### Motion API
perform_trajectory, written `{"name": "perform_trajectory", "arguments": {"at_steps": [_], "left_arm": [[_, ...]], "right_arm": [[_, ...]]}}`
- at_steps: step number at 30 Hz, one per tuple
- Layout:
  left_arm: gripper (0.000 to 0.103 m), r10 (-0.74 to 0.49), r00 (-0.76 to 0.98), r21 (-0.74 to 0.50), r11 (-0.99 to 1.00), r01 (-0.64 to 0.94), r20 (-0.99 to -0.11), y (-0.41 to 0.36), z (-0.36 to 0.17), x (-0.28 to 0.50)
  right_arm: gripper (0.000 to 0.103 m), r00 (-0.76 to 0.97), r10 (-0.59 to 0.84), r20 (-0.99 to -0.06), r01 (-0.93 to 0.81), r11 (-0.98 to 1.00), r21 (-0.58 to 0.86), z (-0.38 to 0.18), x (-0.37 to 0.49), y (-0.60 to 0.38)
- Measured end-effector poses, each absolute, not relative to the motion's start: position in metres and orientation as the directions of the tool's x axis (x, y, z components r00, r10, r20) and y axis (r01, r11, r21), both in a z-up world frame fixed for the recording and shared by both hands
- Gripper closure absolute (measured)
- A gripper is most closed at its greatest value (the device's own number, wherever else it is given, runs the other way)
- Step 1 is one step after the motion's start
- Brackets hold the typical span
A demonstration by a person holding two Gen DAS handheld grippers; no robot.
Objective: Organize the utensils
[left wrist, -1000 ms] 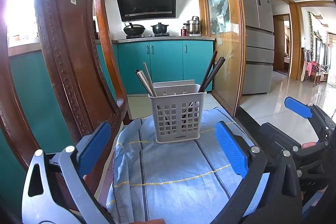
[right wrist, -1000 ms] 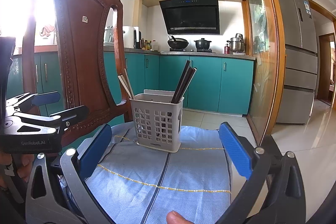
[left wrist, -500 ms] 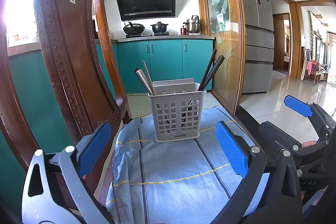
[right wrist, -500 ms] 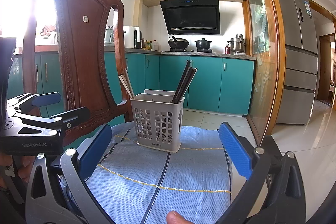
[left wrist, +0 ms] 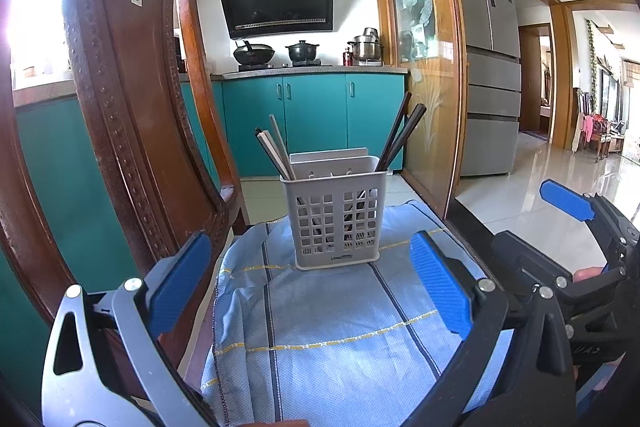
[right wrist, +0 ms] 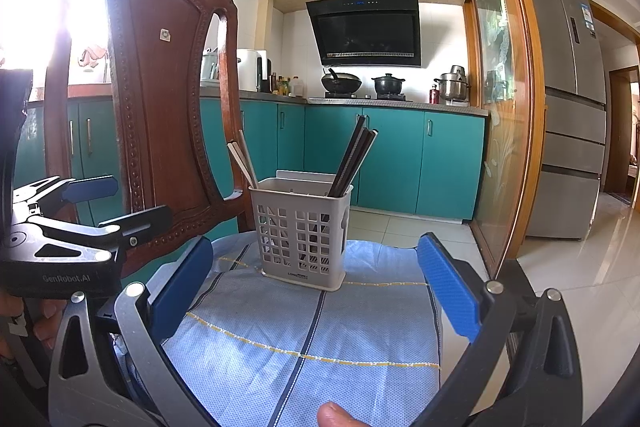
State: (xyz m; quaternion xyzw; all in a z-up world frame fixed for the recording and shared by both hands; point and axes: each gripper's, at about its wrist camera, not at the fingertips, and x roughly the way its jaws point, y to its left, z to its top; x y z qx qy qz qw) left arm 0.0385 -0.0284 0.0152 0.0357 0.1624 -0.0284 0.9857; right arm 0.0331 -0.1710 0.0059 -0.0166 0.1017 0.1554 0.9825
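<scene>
A grey slotted utensil holder [left wrist: 337,221] stands upright on a blue cloth [left wrist: 320,331]; it also shows in the right wrist view [right wrist: 301,231]. Light chopsticks [left wrist: 276,151] lean out of its left side and dark chopsticks [left wrist: 398,137] out of its right side. They also show in the right wrist view, light [right wrist: 243,159] and dark [right wrist: 353,159]. My left gripper [left wrist: 308,283] is open and empty, short of the holder. My right gripper [right wrist: 316,289] is open and empty, also short of the holder. Each gripper shows in the other's view, the right one [left wrist: 576,227] and the left one [right wrist: 80,211].
A carved wooden chair back [left wrist: 132,115] rises close on the left [right wrist: 168,99]. The cloth [right wrist: 320,339] covers a small surface whose edges drop off to a tiled floor [left wrist: 520,195]. A glass door frame [right wrist: 504,107] stands to the right. Teal kitchen cabinets [right wrist: 392,163] are behind.
Both grippers stay open and nearly still. The holder sits very slightly higher in the left wrist view.
</scene>
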Motion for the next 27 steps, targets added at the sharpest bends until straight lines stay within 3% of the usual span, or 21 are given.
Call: {"name": "perform_trajectory", "arguments": {"at_steps": [24, 27], "left_arm": [[0.004, -0.027, 0.945, 0.051, 0.998, 0.046, -0.325, -0.0266, 0.0147, 0.0394], [0.004, -0.020, 0.938, 0.053, 0.998, 0.040, -0.346, -0.0262, 0.0127, 0.0431]], "right_arm": [[0.003, 0.931, 0.304, -0.203, -0.310, 0.951, 0.001, 0.0057, 0.0337, -0.1762], [0.003, 0.926, 0.292, -0.238, -0.299, 0.954, 0.008, 0.0015, 0.0426, -0.1777]]}}
